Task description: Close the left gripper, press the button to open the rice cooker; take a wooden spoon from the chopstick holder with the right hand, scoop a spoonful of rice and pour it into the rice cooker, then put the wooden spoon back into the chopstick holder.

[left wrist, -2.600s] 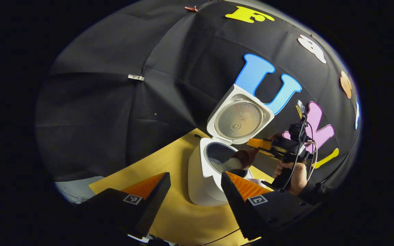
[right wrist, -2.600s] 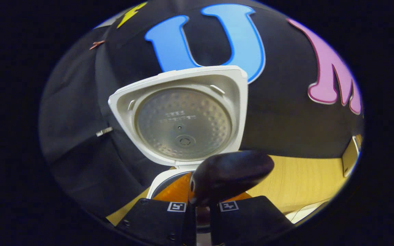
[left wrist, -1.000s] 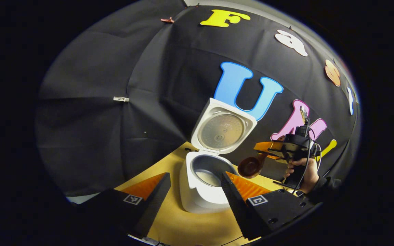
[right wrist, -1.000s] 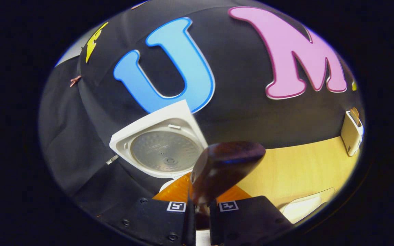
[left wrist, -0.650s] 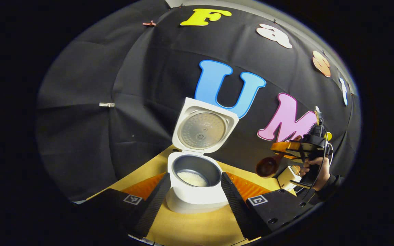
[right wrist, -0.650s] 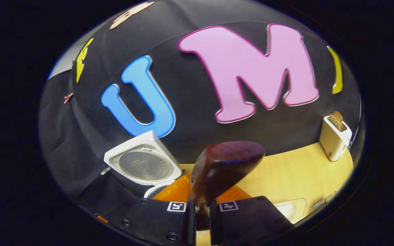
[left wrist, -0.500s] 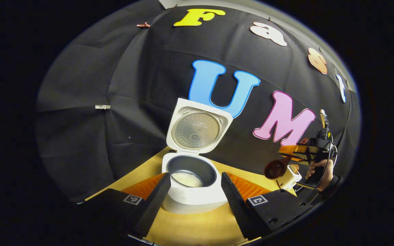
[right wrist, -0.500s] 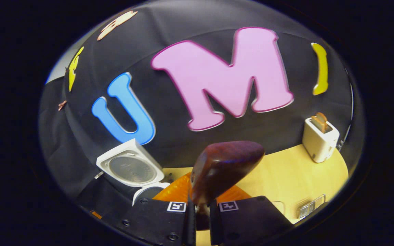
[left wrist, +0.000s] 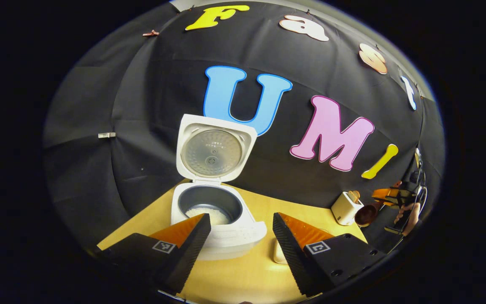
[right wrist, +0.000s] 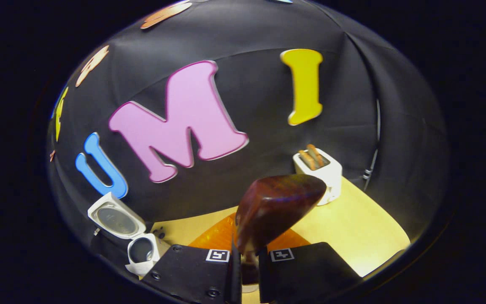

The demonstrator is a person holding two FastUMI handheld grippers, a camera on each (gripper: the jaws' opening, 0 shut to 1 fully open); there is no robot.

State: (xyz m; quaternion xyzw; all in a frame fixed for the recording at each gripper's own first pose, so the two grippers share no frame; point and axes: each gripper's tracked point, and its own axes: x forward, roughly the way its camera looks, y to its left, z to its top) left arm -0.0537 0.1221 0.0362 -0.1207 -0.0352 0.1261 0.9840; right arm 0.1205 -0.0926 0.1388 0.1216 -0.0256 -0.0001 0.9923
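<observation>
My right gripper [right wrist: 246,270] is clamping both fingers on the handle of the wooden spoon [right wrist: 274,211], whose dark bowl is sticking up in front of the camera with its hollow turned away. My left gripper [left wrist: 241,242] is hanging with its jaws spread wide, holding nothing, just in front of the rice cooker [left wrist: 217,219]. The left gripper view is showing the cooker's lid [left wrist: 213,147] standing upright and white rice [left wrist: 205,214] lying in the pot; the right gripper view is catching the cooker small at lower left, the pot's contents too small to tell. The chopstick holder [right wrist: 321,171] is standing near the table's [right wrist: 361,232] back edge by the wall, wooden handles poking from it, with bare tabletop lying between it and the spoon.
</observation>
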